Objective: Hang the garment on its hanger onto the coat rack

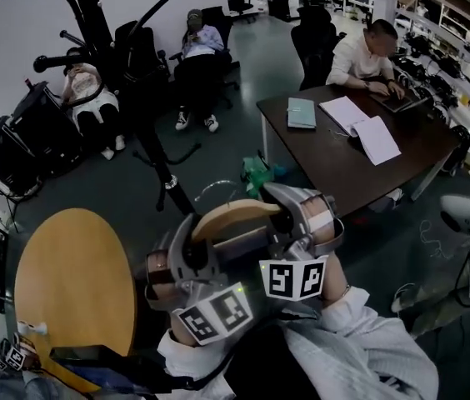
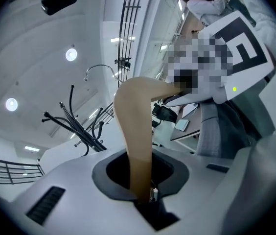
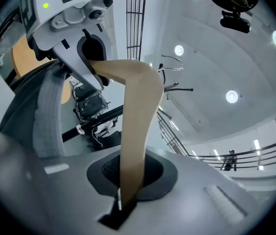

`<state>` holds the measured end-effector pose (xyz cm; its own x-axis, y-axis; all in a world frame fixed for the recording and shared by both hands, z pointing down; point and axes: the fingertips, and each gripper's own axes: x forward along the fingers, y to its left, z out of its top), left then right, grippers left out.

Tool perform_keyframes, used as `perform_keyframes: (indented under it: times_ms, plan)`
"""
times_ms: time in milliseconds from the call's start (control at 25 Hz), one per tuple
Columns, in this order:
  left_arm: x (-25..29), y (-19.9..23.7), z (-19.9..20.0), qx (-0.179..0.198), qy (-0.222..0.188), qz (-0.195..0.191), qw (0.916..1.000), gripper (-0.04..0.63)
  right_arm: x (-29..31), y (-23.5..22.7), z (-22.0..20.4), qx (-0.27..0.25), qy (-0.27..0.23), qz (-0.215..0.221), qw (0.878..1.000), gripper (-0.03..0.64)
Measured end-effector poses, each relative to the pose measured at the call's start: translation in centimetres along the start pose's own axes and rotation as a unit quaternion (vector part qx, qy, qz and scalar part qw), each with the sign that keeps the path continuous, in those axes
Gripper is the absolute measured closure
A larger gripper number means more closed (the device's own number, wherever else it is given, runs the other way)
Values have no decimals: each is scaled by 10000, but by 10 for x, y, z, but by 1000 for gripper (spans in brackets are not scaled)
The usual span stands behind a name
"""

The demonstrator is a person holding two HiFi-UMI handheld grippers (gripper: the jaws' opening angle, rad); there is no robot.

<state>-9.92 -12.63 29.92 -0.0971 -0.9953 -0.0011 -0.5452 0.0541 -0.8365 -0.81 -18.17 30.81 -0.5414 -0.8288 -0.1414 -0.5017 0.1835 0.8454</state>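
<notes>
I hold a wooden hanger [image 1: 237,215] level in front of me, its metal hook [image 1: 216,188] pointing away. My left gripper [image 1: 187,252] is shut on the hanger's left arm [image 2: 135,131]. My right gripper [image 1: 303,223] is shut on its right arm [image 3: 138,116]. Grey garment fabric [image 2: 218,131] hangs from the hanger between the two grippers, also seen in the right gripper view [image 3: 47,116]. The black coat rack [image 1: 131,82] stands ahead to the upper left, apart from the hanger; its curved hooks [image 2: 74,126] show in the left gripper view.
A round wooden table [image 1: 72,282] lies at my lower left. A dark desk [image 1: 360,165] with papers and a seated person is to the right. Two people sit on chairs [image 1: 197,65] behind the rack. A black bag [image 1: 22,140] stands at far left.
</notes>
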Motion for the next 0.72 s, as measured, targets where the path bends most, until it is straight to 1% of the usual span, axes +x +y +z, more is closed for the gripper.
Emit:
perform_keyframes:
  times_ms: [80,200,400,520,600,720]
  plan:
    - [26,2,6,-28,258,154,9995,549,28,-9,-12,38,-268,202,9994,607]
    - [56,5,16,-88,592,425,9973,550,62,-23,-25,52,-712,396,9967,607]
    - [88,13,29,-54,1039,734,9919,549,104,-44,-34,81,-1299,512,9902,606]
    - [101,16,27,-58,1325,877,9873,549,124,-44,-35,151,-1587,607,9853,604]
    - [114,16,24,-68,1436,914,9854,550,141,-42,-39,191,-1700,651,9831,603]
    - [133,21,20,-73,1475,966,9843,549,164,-43,-41,242,-1823,636,9809,603]
